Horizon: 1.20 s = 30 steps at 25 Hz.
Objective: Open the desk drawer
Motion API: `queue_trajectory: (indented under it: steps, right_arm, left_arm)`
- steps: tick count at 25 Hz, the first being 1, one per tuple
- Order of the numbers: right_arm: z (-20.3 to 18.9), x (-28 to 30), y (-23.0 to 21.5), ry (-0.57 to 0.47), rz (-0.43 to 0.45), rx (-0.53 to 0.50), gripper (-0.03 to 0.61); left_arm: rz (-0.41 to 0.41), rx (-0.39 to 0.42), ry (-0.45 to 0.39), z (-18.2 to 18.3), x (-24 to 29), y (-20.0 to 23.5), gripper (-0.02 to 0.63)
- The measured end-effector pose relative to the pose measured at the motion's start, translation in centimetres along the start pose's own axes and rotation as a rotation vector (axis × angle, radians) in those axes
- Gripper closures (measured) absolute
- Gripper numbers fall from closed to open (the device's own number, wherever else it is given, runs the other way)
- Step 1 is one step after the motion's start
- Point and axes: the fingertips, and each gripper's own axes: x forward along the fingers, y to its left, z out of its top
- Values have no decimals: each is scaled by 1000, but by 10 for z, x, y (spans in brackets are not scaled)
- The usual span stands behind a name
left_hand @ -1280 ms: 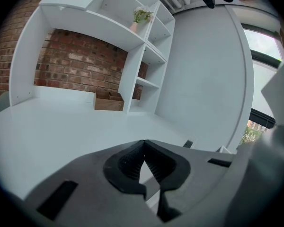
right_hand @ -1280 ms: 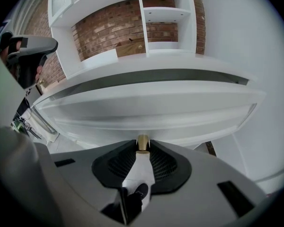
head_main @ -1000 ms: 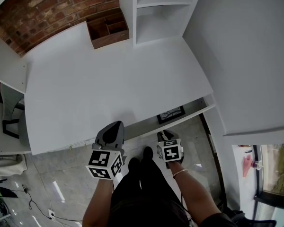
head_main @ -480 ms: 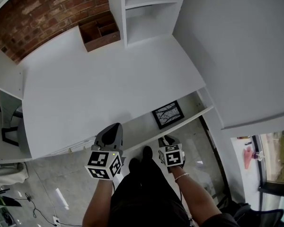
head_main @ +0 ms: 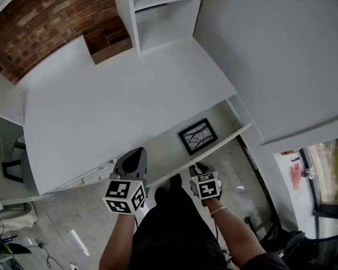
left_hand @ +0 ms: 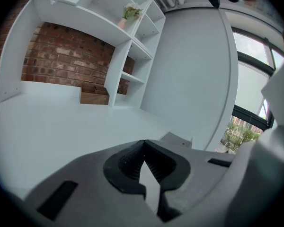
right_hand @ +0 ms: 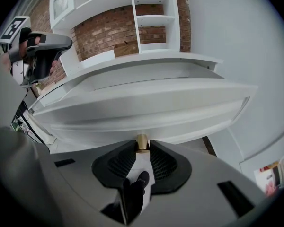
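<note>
- White desk [head_main: 118,100]: big bare top that fills the middle of the head view, brick wall [head_main: 39,21] behind it.
- Tall white panel [head_main: 270,55] stands along the desk's right side.
- White shelf unit [head_main: 158,16] stands at the back of the desk top. In the left gripper view a small potted plant [left_hand: 130,12] sits on an upper shelf.
- Desk drawer [head_main: 163,153]: under the desk's near edge on the right half, partly pulled out, inside open to view. Its white front [right_hand: 146,103] fills the right gripper view.
- Wooden box [head_main: 106,41]: brown, with compartments, at the back of the desk, just left of the shelf unit.
- Framed picture [head_main: 198,136]: black frame, lies flat inside the drawer.
- Left gripper [left_hand: 143,145]: held over the near desk edge, left of the drawer opening. Jaws closed tip to tip, nothing between them, touching nothing.
- Right gripper [right_hand: 142,151]: at the drawer front, tilted downward, jaws clamped on the brass knob [right_hand: 142,141].
- Brass knob: small, sticks out from the middle of the drawer front, pinched at the jaw tips.
</note>
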Motion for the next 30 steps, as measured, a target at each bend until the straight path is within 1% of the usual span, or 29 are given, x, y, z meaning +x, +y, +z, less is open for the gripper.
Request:
queue_trajectory:
  steps: [12, 18, 30]
  right_arm:
    - [-30, -23, -2, 0, -6, 17, 494]
    - [-49, -35, -4, 2, -8, 54, 492]
    - [-74, -51, -5, 1, -30, 47, 492]
  left_arm:
    - [-41, 29, 12, -5, -7, -13, 606]
    - [-61, 31, 20, -11, -10, -18, 606]
    - [-123, 53, 38, -20, -17, -30, 606]
